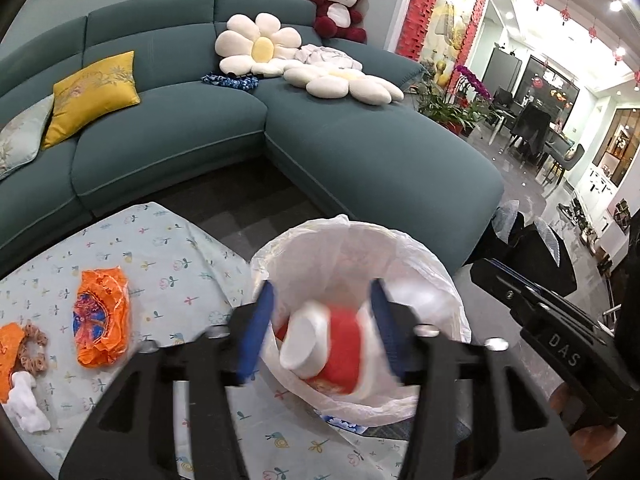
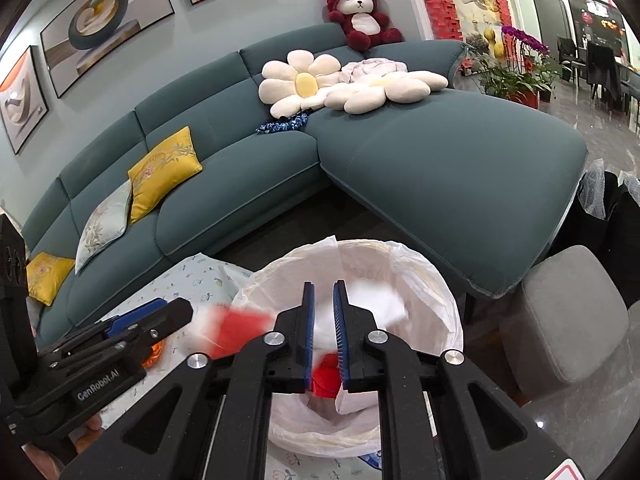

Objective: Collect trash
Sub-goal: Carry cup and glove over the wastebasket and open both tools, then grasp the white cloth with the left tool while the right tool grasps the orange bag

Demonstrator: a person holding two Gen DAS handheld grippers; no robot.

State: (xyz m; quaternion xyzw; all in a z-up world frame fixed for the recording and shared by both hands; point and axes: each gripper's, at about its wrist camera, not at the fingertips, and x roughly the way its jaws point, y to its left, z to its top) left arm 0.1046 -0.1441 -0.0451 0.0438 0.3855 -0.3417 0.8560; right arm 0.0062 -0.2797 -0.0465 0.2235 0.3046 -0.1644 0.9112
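Item: red-and-white paper cup (image 1: pixel 320 350), light, thin-walled, easily crushed, best pinched at its rim, now loose between my released left tool (image 1: pixel 320 332) over the white-lined waste bin (image 1: pixel 432 268); right tool (image 2: pixel 324 332) nearly closed, empty.

You're in a home living room: teal sofa (image 2: pixel 360 168), cushions (image 2: pixel 164 172), plush bear (image 2: pixel 362 12), wall pictures (image 2: pixel 104 20).

A red and white cup (image 1: pixel 320 344) is blurry inside the white-lined trash bin (image 1: pixel 420 264). An orange wrapper (image 1: pixel 102 316) lies on the worktop.
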